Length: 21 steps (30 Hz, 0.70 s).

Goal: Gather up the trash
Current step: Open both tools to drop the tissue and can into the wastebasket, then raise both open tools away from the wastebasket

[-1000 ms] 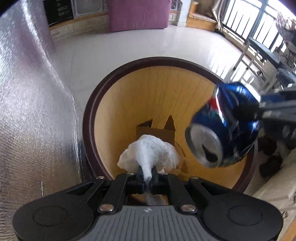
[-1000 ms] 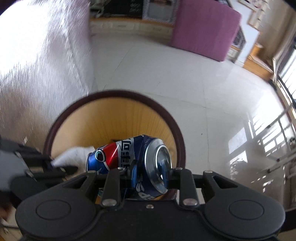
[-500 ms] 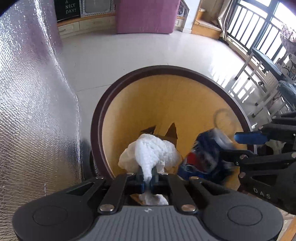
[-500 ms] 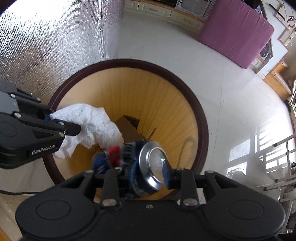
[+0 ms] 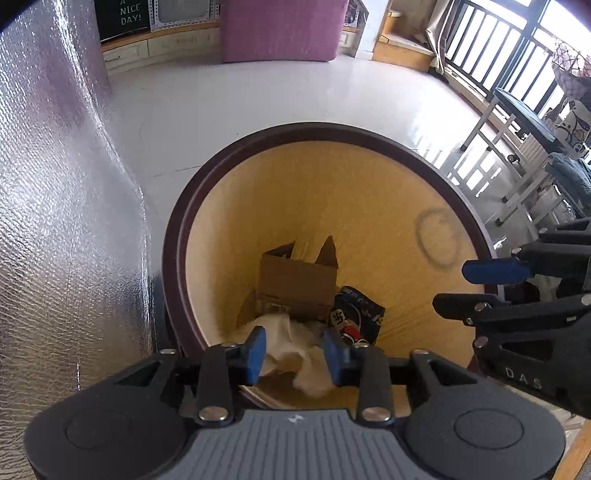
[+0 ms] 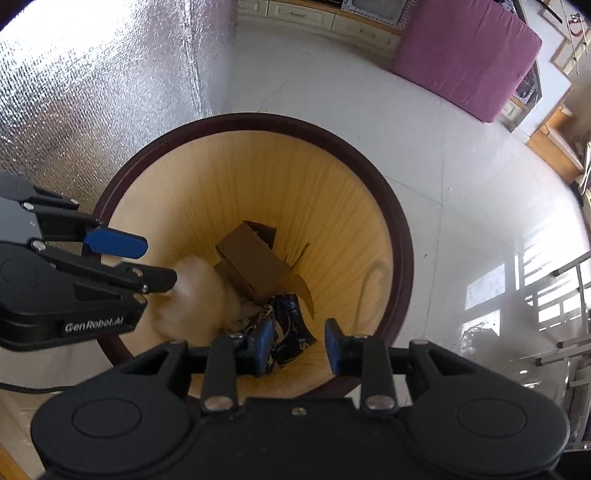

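A round bin (image 5: 369, 192) with a dark rim and yellow wood inside stands on the floor; it also shows in the right wrist view (image 6: 400, 236). In it lie a cardboard box (image 5: 295, 284), a crushed blue can (image 5: 356, 314) and a white tissue wad (image 5: 291, 339). In the right wrist view the box (image 6: 251, 266), can (image 6: 288, 325) and blurred tissue (image 6: 195, 295) show too. My left gripper (image 5: 293, 354) is open and empty above the bin's near edge. My right gripper (image 6: 297, 345) is open and empty over the bin.
A silver foil-covered surface (image 5: 62, 221) rises at the left of the bin. A purple cushion block (image 5: 280, 29) stands at the back on the white tiled floor (image 5: 258, 99). A metal rack and chair (image 5: 524, 147) stand at the right by the window.
Both grippers opened. The can dropped from the right gripper into the bin, then the tissue fell from the left gripper into the bin.
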Available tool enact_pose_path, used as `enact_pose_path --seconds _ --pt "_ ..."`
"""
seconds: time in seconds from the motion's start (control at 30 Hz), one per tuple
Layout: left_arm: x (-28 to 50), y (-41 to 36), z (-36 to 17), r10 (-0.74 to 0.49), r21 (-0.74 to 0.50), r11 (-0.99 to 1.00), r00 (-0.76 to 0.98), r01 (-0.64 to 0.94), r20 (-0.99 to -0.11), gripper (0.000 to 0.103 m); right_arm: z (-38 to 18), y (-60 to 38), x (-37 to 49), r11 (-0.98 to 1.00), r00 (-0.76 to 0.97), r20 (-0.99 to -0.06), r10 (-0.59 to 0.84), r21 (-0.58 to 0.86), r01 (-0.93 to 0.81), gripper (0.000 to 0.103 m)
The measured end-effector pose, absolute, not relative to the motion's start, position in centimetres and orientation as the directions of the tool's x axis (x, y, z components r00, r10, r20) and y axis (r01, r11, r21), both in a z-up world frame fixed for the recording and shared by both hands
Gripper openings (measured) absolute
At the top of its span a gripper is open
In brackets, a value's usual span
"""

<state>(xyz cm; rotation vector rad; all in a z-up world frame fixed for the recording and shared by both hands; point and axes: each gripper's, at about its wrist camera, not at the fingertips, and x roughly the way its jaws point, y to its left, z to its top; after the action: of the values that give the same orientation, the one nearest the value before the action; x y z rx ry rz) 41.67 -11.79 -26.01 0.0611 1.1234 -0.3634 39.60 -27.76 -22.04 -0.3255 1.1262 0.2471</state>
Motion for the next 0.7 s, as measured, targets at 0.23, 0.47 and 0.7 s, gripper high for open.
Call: enact_pose_path --seconds 0.23,0.47,0.7 --pt "41.5 -11.9 -26.0 -0.256 -0.14 0.94 0.374 0.311 -0.891 0.047 -21.8 -28.4 39.0 0.938 0.408 -0.911 0.059 -0.089 -0.334 0.032" --pt "40.8 -11.8 -24.8 -0.268 -0.144 0.936 0.389 0.32 -0.881 0.054 -20.3 -29.9 38.2 0.954 0.426 -0.899 0.099 -0.035 -0.296 0.036" --pt "39.7 -11.5 -23.2 -0.267 -0.14 0.939 0.407 0.316 -0.874 0.061 -18.7 -31.4 37.0 0.968 0.463 -0.879 0.118 -0.002 -0.249 0.052"
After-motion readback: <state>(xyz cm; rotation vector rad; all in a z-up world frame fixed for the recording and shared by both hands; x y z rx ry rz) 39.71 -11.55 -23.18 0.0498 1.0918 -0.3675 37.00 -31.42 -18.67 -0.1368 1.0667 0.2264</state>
